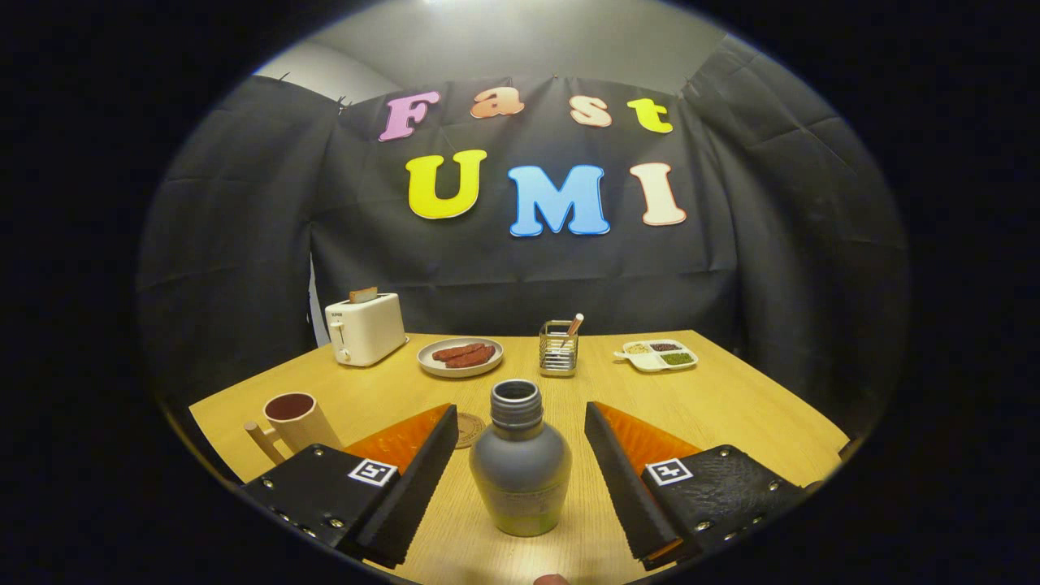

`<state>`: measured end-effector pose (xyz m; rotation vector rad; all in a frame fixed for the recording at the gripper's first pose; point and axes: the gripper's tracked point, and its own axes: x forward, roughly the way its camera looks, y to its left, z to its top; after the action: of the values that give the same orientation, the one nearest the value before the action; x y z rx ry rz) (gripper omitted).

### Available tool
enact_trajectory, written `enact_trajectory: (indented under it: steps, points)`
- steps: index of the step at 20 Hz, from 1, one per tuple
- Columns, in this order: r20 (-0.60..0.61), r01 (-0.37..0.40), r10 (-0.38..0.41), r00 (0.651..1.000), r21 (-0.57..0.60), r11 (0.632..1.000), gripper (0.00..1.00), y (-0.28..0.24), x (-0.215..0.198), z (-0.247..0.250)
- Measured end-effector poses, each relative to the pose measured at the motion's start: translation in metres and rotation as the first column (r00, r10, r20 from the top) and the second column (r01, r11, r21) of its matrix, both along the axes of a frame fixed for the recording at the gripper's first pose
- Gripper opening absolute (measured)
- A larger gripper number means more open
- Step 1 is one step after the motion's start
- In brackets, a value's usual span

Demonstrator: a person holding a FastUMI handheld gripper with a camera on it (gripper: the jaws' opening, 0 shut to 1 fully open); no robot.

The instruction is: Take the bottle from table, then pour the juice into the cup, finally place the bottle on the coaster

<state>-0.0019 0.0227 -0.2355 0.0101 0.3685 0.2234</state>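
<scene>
A wooden table [731, 406] stands in a booth hung with black cloth. Near the viewer, a gripper [520, 475] reaches forward over the table with its two fingers spread wide apart. Between them stands a grey bottle [520, 467], upright, with its cap off and its threaded neck open at the top. A band of yellow-green liquid shows low in its body. There is a clear gap of bare table between the bottle and each finger, so neither finger touches it and the gripper holds nothing.

Just behind the bottle and a little to its left, a round brown coaster [469, 429] lies flat on the table, partly hidden by the left finger. Farther left, near the table's edge, stands a pale cup [296, 418] with a handle sticking out to its left; its inside looks dark red.

Along the far side of the table, from left to right: a white toaster [366, 329] with a slice of bread poking out of its slot, a round plate [460, 357] carrying two sausages, a wire holder [558, 349] with a stick-like item leaning in it, and a white divided tray [656, 356] with small portions of food in its compartments.
</scene>
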Motion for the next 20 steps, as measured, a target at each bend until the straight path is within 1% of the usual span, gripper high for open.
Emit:
enact_trajectory:
  steps: [7, 14, 17, 19, 20]
  points:
    - [-0.095, -0.03, 0.027, 0.995, -0.04, 0.999, 0.96, -0.002, -0.007, -0.045]
    - [-0.162, -0.079, 0.066, 0.985, -0.074, 0.994, 0.96, 0.005, -0.019, -0.075]
    - [-0.174, -0.077, 0.064, 0.983, -0.07, 0.995, 0.96, 0.005, -0.021, -0.079]
    - [-0.179, -0.066, 0.054, 0.982, -0.065, 0.996, 0.92, 0.004, -0.018, -0.079]
    - [-0.187, -0.067, 0.054, 0.981, -0.063, 0.996, 0.87, 0.004, -0.018, -0.079]
